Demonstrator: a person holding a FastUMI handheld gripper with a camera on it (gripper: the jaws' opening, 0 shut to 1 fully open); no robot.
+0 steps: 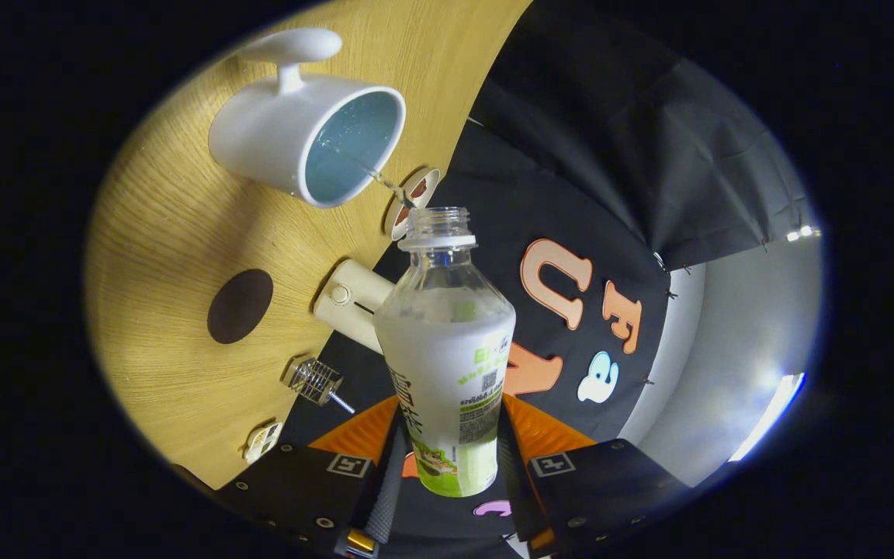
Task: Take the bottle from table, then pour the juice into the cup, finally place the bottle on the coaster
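Observation:
My gripper (448,458) is shut on a clear plastic bottle (447,349) with a green and white label, both fingers pressing on its lower body. The whole view is rolled over, so the bottle is tipped with its open neck toward the cup. A thin stream of liquid (385,180) runs from the mouth into a white mug (303,132) with a pale blue inside and a thick handle. The mug stands on the wooden table (175,233) beyond the bottle's mouth. A dark round coaster (240,306) lies on the table beside the bottle, apart from the mug.
A small round dish (414,200) sits at the table's edge near the bottle's mouth. A cream cylinder-shaped object (350,303) and a small wire and metal piece (315,380) lie close to the fingers along that edge. Black cloth hangs behind the table.

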